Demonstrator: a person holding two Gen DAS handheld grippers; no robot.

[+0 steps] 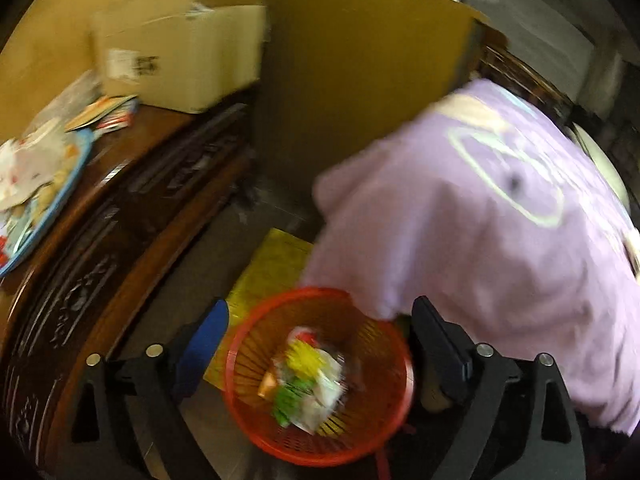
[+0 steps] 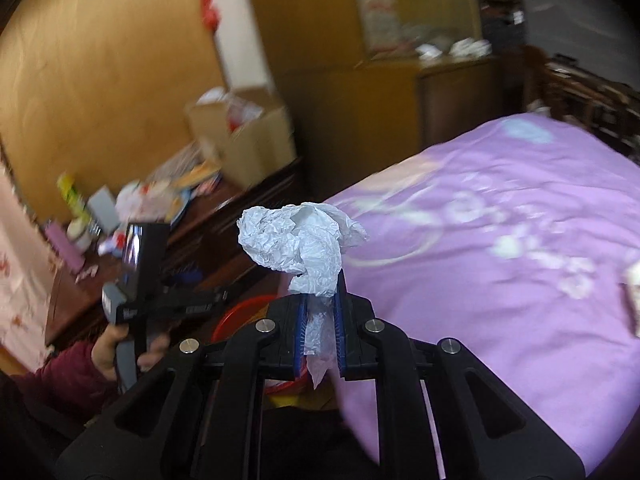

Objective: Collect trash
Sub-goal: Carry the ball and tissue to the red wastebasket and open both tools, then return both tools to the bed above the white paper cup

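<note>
Basket (image 1: 320, 376): red lattice mesh was shown.
Wrappers in basket (image 1: 308, 384): white, yellow, green and orange were seen.
Crumpled paper (image 2: 300, 240): white, creased all over.
Bedspread (image 2: 500, 260): lilac, printed with pale loops and flowers.
Gripper pads (image 2: 301, 328): blue, ribbed.
Cabinet (image 1: 80, 280): dark brown carved wood.
Sleeve (image 2: 60, 376): maroon.
Tray (image 1: 60, 196): light blue.

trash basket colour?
Red mesh basket, wrappers inside; clearest in the left wrist view.
</note>
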